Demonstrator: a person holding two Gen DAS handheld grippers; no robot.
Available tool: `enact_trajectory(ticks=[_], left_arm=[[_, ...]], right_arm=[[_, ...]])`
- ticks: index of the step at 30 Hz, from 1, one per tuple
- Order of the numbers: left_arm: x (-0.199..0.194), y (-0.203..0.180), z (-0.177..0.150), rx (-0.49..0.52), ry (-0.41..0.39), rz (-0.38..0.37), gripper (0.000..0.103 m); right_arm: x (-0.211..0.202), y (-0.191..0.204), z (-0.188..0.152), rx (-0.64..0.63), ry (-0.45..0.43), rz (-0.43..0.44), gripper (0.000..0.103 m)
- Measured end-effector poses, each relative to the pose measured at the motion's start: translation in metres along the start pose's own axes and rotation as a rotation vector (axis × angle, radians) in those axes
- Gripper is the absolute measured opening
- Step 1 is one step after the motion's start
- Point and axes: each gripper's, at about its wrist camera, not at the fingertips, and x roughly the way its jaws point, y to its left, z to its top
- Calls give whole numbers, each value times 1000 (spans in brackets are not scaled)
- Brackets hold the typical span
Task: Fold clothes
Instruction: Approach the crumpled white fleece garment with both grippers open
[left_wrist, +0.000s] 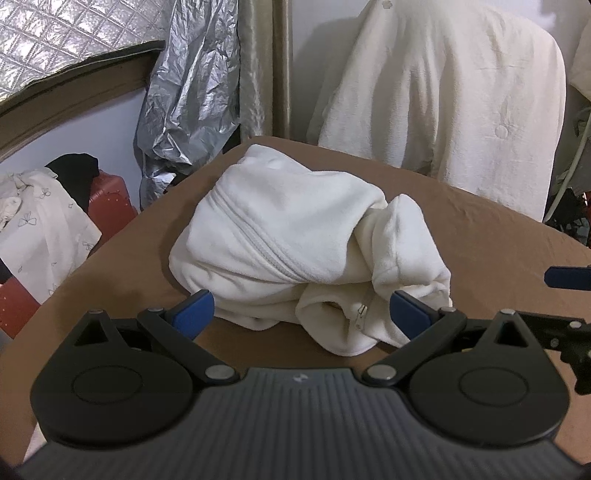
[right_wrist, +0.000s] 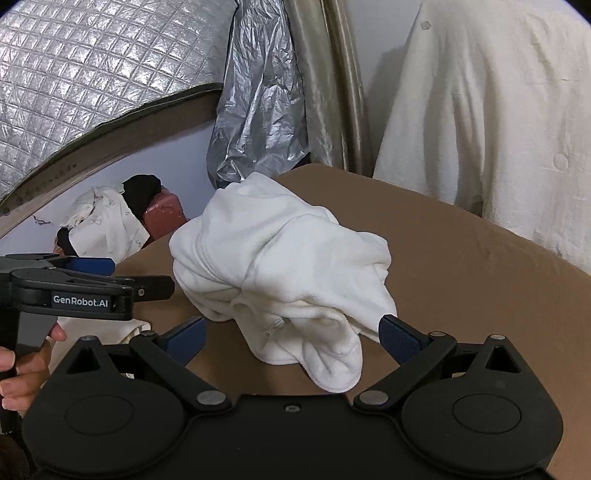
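Note:
A white fleece zip garment (left_wrist: 295, 243) lies bunched in a heap on the brown covered table (left_wrist: 125, 266). Its zipper runs diagonally across the top. My left gripper (left_wrist: 301, 308) is open, its blue pads on either side of the heap's near edge, with nothing pinched between them. In the right wrist view the same garment (right_wrist: 280, 269) sits in the middle, and my right gripper (right_wrist: 291, 334) stands open around its near drooping fold. The left gripper (right_wrist: 85, 284) shows from the side at the left edge there, held by a hand (right_wrist: 22, 373).
A cream coat (left_wrist: 443, 92) hangs behind the table's far edge. Silver foil sheets (left_wrist: 184, 92) and a curtain hang at the back left. Beyond the table's left edge are a red suitcase (left_wrist: 110, 199) and a patterned white cloth (left_wrist: 48, 229).

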Motion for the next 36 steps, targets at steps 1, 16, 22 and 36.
enact_trajectory(ticks=[1, 16, 22, 36], left_arm=[[-1, 1, 0, -2, -2, -5, 103], [-13, 4, 2, -19, -5, -83, 103], [-19, 8, 3, -57, -3, -143, 103], [-21, 18, 6, -99, -15, -141, 103]], right_arm=[[0, 1, 0, 0, -1, -2, 101], [-1, 4, 1, -8, 25, -22, 101], [1, 5, 2, 1, 48, 3, 101], [2, 1, 6, 87, 52, 20, 101]])
